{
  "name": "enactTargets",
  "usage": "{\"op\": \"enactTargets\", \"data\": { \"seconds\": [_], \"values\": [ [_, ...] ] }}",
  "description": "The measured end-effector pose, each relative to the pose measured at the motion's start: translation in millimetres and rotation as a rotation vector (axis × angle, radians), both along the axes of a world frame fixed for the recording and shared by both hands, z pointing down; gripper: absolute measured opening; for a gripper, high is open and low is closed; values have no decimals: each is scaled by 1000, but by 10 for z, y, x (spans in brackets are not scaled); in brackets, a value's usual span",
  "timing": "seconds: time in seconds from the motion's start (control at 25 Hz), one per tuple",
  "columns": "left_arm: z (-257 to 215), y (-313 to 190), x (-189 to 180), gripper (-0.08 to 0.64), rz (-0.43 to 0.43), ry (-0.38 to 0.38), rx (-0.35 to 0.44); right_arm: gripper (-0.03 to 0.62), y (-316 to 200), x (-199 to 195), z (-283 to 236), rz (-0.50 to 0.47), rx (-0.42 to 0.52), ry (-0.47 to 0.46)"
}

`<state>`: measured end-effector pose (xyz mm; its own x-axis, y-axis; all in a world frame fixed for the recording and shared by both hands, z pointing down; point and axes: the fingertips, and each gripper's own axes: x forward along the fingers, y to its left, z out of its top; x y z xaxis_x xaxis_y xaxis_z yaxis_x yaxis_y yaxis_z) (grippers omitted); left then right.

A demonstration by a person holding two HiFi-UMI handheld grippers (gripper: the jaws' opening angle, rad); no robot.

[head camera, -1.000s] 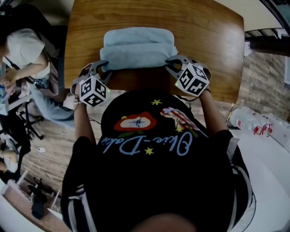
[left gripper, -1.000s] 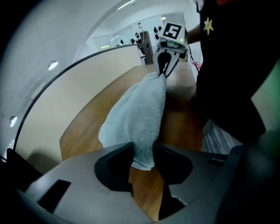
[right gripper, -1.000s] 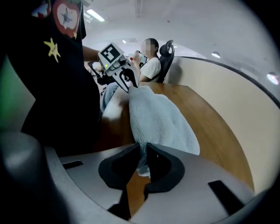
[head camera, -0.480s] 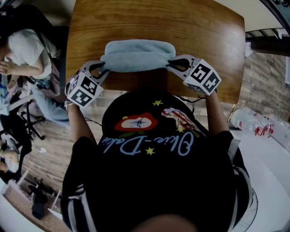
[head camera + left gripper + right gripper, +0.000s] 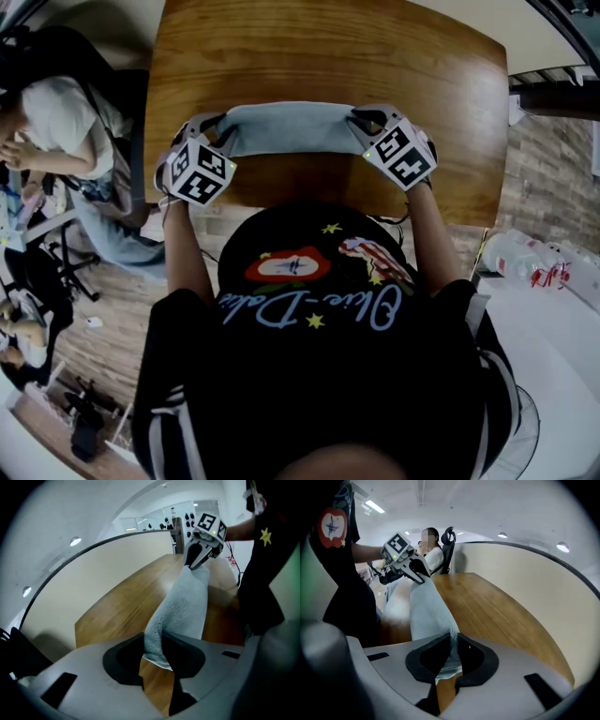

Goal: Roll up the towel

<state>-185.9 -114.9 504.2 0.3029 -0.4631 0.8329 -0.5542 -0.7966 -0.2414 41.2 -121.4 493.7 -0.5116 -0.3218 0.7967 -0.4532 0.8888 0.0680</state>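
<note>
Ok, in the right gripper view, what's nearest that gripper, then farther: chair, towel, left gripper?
1. towel, in the right gripper's jaws.
2. left gripper, jaws just closed tighter on the towel's far end.
3. chair, beyond the table.

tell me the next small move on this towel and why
Probably roll both wrists forward and lay the held edge over, tightening the roll. The towel spans as a loose narrow band over the table, one end pinched in the left hand-held gripper, whose jaws have just been closing on it, the other in the right hand-held gripper.
</note>
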Motion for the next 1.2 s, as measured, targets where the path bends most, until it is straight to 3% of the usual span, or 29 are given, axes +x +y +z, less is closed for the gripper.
{"op": "enactTargets", "data": {
  "seconds": [0.16,0.72,0.88,1.04,1.2],
  "values": [
    [127,-141,52,123,-3,-47,63,37,-108,2,153,-5,29,65],
    [166,-200,-8,123,-143,75,126,72,-155,3,263,101,36,33],
    [8,-272,-112,175,-270,166,171,133,-233,92,94,202,70,-101],
    [-392,-356,-260,179,-396,324,265,137,-381,262,-342,326,161,-289],
    [-869,-312,-198,168,-423,484,350,122,-408,297,-820,397,233,-473]
  ]
}}
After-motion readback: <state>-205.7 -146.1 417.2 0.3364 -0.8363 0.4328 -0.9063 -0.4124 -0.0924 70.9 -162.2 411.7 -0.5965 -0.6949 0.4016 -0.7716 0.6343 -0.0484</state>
